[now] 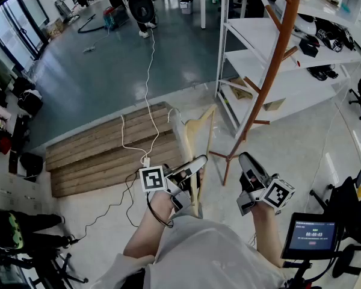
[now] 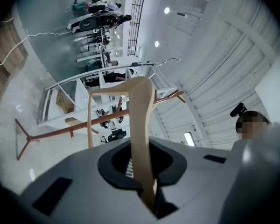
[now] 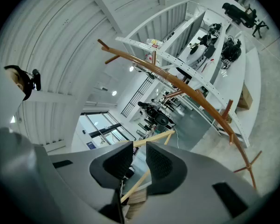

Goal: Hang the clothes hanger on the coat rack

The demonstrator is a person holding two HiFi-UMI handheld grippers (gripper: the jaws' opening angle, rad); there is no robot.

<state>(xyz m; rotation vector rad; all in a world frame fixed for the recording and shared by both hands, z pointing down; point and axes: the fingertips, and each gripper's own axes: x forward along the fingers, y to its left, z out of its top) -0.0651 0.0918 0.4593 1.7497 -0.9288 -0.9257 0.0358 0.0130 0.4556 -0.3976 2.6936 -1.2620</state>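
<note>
A pale wooden clothes hanger (image 1: 200, 138) stands upright in front of me, and my left gripper (image 1: 195, 166) is shut on its lower end. In the left gripper view the hanger's arm (image 2: 141, 120) runs up out of the closed jaws of the left gripper (image 2: 142, 149). The coat rack (image 1: 273, 71), a tall brown pole with angled pegs and spread feet, rises just right of the hanger. My right gripper (image 1: 246, 159) hovers near the rack's base, its jaws a narrow gap apart and holding nothing. The right gripper view shows this right gripper (image 3: 139, 146), with the hanger (image 3: 155, 138) behind and the rack (image 3: 186, 88) beyond.
White shelving (image 1: 253, 58) with dark items stands right behind the rack. A low stack of wooden planks (image 1: 102, 152) with a white cable (image 1: 145, 107) lies to the left. A small screen on a stand (image 1: 313, 235) and a chair are at lower right. Bags line the left edge.
</note>
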